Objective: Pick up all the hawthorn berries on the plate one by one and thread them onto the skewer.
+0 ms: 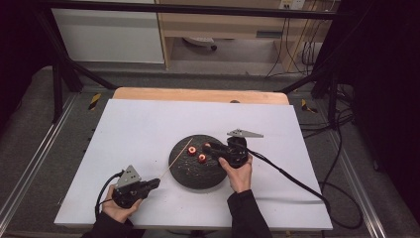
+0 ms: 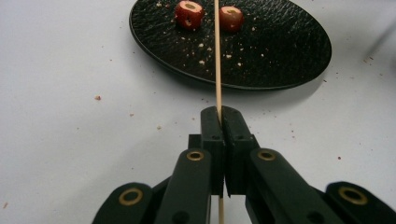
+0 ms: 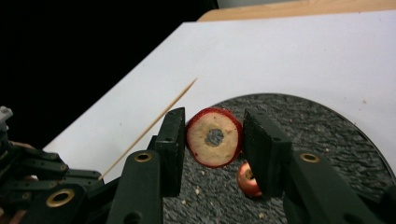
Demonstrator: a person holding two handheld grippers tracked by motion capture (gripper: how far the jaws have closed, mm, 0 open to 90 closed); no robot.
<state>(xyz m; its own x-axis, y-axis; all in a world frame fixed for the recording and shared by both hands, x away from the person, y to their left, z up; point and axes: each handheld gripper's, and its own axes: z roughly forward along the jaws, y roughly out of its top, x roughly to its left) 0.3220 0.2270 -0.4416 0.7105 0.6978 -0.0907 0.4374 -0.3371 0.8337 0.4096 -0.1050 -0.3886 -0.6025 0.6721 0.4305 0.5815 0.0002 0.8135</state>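
Skewering work occupies the middle of the high view, where a round black textured plate [image 1: 197,173] sits on a white table sheet [image 1: 138,129]. At the lower left of that frame, the left gripper [image 1: 154,183] has its jaws pressed together on the near end of a thin pale wooden skewer [image 1: 177,157], which slants up and to the right so that its tip hangs over the plate's left part. In the left gripper view the skewer [image 2: 217,56] rises straight from between the clamped pads [image 2: 211,126] and crosses the plate [image 2: 280,56] between two small red cored fruit pieces [image 2: 188,14] lying near the frame's top edge, amid pale crumbs.

Right of centre in the high view, the right gripper [image 1: 208,148] reaches over the plate from the right. Its own view shows the jaws pinching a red-skinned fruit slice with pale flesh and a cored hole [image 3: 215,137], held upright above the plate [image 3: 327,135] with its cut face toward the camera. Another red piece [image 3: 247,179] lies just below it on the plate. The skewer [image 3: 154,123] shows at the left of that frame, its point well apart from the held slice.
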